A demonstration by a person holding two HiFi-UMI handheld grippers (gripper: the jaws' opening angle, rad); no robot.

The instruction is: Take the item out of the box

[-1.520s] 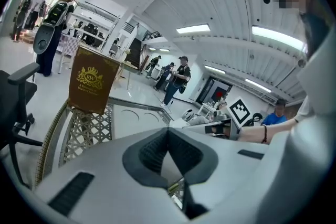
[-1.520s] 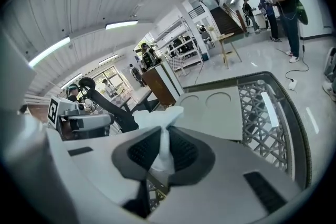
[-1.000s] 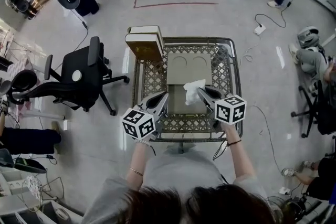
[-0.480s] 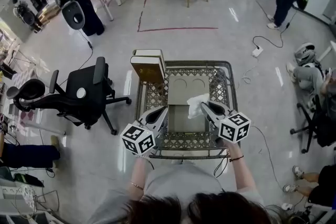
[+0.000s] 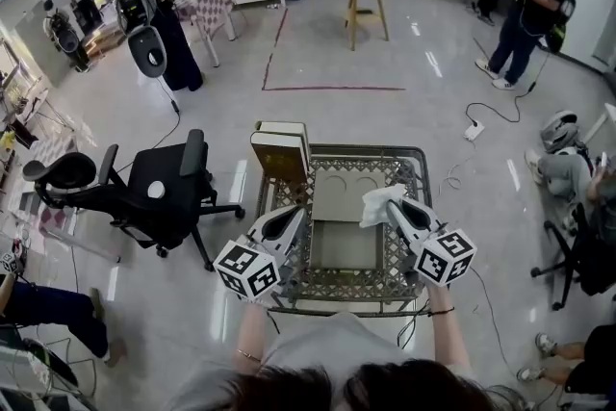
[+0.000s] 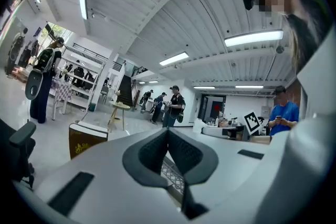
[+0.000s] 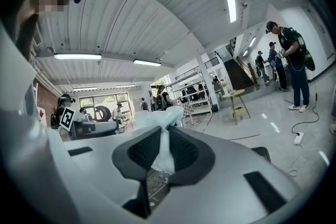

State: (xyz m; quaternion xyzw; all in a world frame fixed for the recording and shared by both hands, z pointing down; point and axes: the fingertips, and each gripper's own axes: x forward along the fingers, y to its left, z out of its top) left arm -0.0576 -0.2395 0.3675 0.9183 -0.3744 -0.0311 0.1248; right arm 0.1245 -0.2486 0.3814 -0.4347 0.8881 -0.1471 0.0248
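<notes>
White crumpled item (image 5: 379,204) pinched in right claw (image 5: 397,207), jaws clamped on it, up over right side of flat cardboard box (image 5: 342,245) in wire cart (image 5: 412,183). Left claw (image 5: 292,218) jaws together, empty, at box's left edge. Brown carton (image 5: 280,154) at cart's far-left corner.

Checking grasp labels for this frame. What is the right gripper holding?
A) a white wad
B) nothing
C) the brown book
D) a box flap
A: in the right gripper view, the jaws of the right gripper are closed on the white wad, which sticks out above them.
</notes>
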